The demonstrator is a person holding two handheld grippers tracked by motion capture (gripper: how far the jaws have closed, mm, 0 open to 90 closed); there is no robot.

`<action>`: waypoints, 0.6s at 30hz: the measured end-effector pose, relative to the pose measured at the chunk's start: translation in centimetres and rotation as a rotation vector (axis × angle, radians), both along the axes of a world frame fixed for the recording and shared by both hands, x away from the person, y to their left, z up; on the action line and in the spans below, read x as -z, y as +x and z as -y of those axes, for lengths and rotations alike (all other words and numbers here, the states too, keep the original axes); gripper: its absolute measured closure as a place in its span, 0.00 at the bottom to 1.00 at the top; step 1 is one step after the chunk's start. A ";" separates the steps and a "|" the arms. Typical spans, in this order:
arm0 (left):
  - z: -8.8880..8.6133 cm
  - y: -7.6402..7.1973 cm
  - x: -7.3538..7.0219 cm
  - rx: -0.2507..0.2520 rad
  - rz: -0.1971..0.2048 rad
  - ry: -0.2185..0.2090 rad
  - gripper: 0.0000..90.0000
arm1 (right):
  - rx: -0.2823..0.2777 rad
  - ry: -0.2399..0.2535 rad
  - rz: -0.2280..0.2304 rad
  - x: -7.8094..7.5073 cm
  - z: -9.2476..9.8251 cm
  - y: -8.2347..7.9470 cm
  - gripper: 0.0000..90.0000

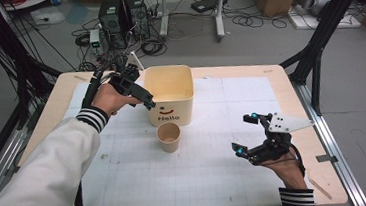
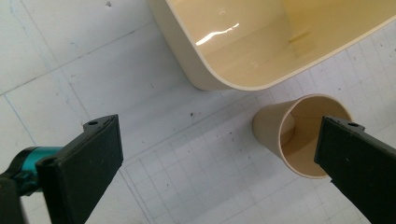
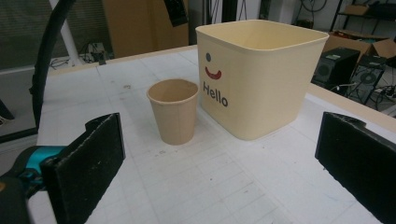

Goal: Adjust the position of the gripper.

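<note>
1. Your left gripper (image 1: 143, 97) hangs above the mat (image 1: 217, 170), at the near-left corner of the bin (image 1: 169, 91). Its jaws are spread wide with nothing between them.
2. In the left gripper view, the cup (image 2: 299, 135) sits below and partly behind the right jaw, upright and open. The bin's (image 2: 243, 46) rounded corner lies just ahead of the jaws.
3. A narrow strip of bare mat (image 2: 140, 107) parts cup from bin; they stand near each other but apart.
4. Your right gripper (image 1: 249, 135) is low over the mat, well apart from both, jaws spread and empty.
5. In the right gripper view, the cup (image 3: 173, 111) stands ahead and left of centre. The bin (image 3: 261, 74), marked "Hello", stands just right of the cup.
6. Open mat (image 3: 224, 182) runs from the right jaws to the cup. The table (image 1: 289, 81) edge lies close on that gripper's right.
</note>
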State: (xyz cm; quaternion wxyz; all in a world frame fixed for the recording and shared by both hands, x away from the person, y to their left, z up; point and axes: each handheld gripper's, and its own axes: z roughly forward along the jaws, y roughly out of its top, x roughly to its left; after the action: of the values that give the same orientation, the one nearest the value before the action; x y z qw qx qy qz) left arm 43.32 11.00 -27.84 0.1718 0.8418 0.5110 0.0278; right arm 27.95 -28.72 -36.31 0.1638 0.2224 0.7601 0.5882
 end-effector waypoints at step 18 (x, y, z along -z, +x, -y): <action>-0.2 -0.2 -0.1 0.002 0.006 -0.004 0.02 | 0.000 -0.003 0.002 0.0 0.0 0.0 0.00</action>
State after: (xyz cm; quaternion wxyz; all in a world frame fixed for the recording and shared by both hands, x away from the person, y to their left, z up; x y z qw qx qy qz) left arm 43.15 11.18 -27.70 0.1751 0.8417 0.5099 0.0289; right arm 27.93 -28.68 -36.32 0.1650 0.2213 0.7609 0.5872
